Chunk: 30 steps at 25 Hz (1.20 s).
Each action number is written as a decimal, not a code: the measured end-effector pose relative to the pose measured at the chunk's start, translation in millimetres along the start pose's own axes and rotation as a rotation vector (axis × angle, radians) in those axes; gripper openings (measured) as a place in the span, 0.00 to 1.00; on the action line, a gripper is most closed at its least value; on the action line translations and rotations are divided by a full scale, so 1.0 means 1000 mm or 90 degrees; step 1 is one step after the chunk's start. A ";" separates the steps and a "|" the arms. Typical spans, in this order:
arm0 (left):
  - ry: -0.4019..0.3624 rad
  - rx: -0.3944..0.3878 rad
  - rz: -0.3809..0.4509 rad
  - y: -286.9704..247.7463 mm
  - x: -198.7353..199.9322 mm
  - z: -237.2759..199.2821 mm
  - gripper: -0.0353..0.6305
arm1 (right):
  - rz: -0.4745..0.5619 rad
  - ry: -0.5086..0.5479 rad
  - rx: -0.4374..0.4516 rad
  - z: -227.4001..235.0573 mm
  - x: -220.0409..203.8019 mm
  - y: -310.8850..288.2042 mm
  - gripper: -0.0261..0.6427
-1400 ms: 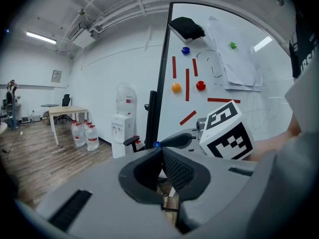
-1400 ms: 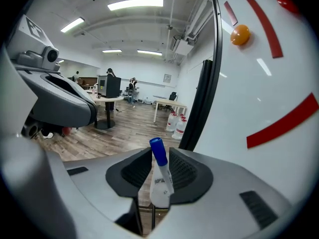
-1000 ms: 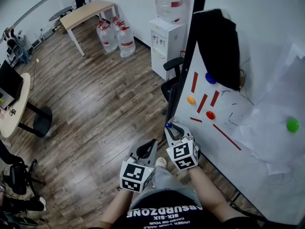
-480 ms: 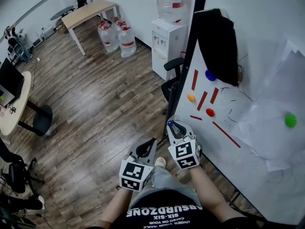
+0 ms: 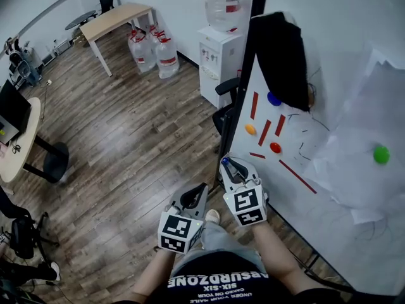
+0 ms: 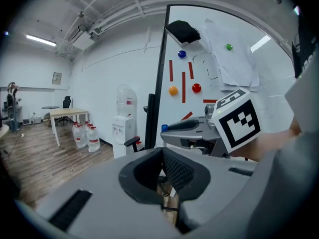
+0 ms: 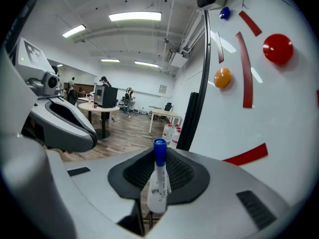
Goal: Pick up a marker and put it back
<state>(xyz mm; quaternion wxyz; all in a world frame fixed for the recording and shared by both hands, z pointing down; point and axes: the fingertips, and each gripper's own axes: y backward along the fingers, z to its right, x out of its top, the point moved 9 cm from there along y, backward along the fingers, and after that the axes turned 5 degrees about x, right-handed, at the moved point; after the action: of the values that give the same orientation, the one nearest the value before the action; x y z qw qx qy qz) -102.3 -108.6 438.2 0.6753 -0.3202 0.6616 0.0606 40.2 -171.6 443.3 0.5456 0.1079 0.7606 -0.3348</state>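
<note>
**A:** Where's the marker?

**B:** The marker [image 7: 158, 180] is in the right tongs [image 5: 226, 165]. They're clamped on its white barrel, and the blue cap pokes out past their tips.

**A:** And the other tongs?

**B:** The left tongs [image 5: 200, 190] are closed with nothing in them. They're held low, just beside the right ones, over the wooden floor [image 5: 126, 144].

**A:** How near is the board?

**B:** The right tongs point toward the lower left edge of the whiteboard [image 5: 335, 233], close to its black frame, and the cap isn't touching it.

**A:** What's on the board?

**B:** There are a few red strips [image 5: 264, 132] with an orange magnet [image 5: 250, 129], a red magnet [image 5: 275, 147] and a blue magnet [image 5: 273, 98] among them. A green magnet [image 5: 380, 154] sits on sheets of paper [image 5: 361, 170] further right. A black cloth [image 5: 281, 56] hangs over the top edge.

**A:** Anything behind it?

**B:** A water dispenser [image 5: 215, 59] stands against the wall.
</note>
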 end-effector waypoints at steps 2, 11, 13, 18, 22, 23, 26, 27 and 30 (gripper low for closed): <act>0.000 -0.001 0.002 0.000 0.001 0.001 0.06 | 0.012 -0.001 -0.002 0.001 0.006 0.004 0.14; -0.006 -0.011 0.010 -0.001 0.006 0.006 0.06 | 0.070 0.008 -0.020 0.004 0.034 0.026 0.14; -0.007 -0.013 0.010 -0.001 0.007 0.008 0.06 | 0.087 0.001 -0.020 0.004 0.039 0.033 0.14; -0.012 -0.013 0.012 -0.001 0.009 0.007 0.07 | 0.119 -0.011 -0.026 0.006 0.047 0.045 0.14; -0.012 -0.013 0.013 -0.001 0.010 0.009 0.06 | 0.124 -0.009 -0.030 0.006 0.049 0.050 0.14; -0.012 -0.014 0.014 0.000 0.010 0.010 0.07 | 0.126 -0.009 -0.031 0.006 0.049 0.052 0.14; -0.016 -0.017 0.016 0.000 0.012 0.012 0.06 | 0.133 -0.011 -0.032 0.006 0.051 0.057 0.14; -0.017 -0.018 0.016 0.000 0.013 0.013 0.06 | 0.135 -0.013 -0.033 0.006 0.051 0.059 0.14; -0.019 -0.018 0.017 0.002 0.013 0.014 0.06 | 0.142 -0.016 -0.033 0.004 0.052 0.067 0.14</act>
<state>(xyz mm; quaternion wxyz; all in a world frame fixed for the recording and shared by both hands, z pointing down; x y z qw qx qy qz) -89.8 -104.7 424.1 0.6800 -0.3198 0.6544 0.0834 58.3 -134.4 369.3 0.5917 0.1731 0.7454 -0.2534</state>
